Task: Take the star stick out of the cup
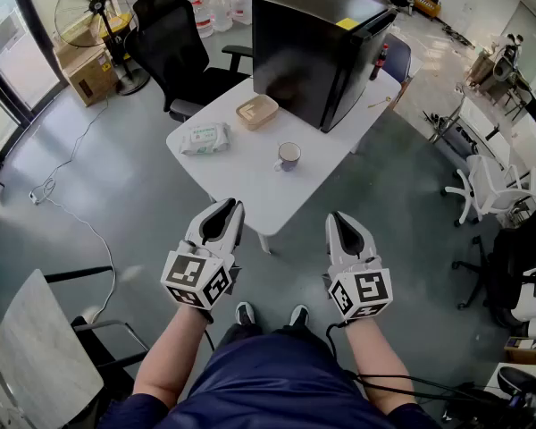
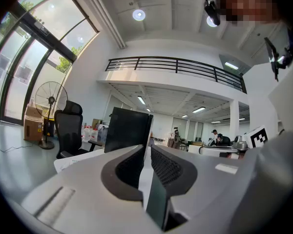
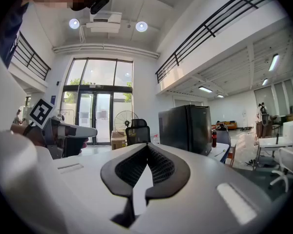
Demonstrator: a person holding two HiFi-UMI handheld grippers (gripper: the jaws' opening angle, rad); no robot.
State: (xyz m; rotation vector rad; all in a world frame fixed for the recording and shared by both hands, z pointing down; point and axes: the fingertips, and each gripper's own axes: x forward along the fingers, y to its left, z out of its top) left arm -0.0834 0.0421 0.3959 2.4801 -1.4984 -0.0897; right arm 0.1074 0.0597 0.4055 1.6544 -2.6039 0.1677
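Observation:
A white mug with a dark band (image 1: pixel 288 156) stands on the white table (image 1: pixel 250 186), near its middle. I cannot make out a star stick in it from here. Both grippers hang in front of the person's body, short of the table's near corner and well away from the mug. My left gripper (image 1: pixel 236 206) is shut with nothing in it, its tips meeting (image 2: pixel 146 147). My right gripper (image 1: pixel 338 216) is also shut and empty (image 3: pixel 146 145). Neither gripper view shows the mug.
A black mini-fridge (image 1: pixel 317 47) fills the table's far side. A wipes pack (image 1: pixel 204 138) and a wooden box (image 1: pixel 256 111) lie left of the mug. A black office chair (image 1: pixel 174 47) stands behind the table, a grey chair (image 1: pixel 36 356) at near left, and white chairs (image 1: pixel 482 186) at right.

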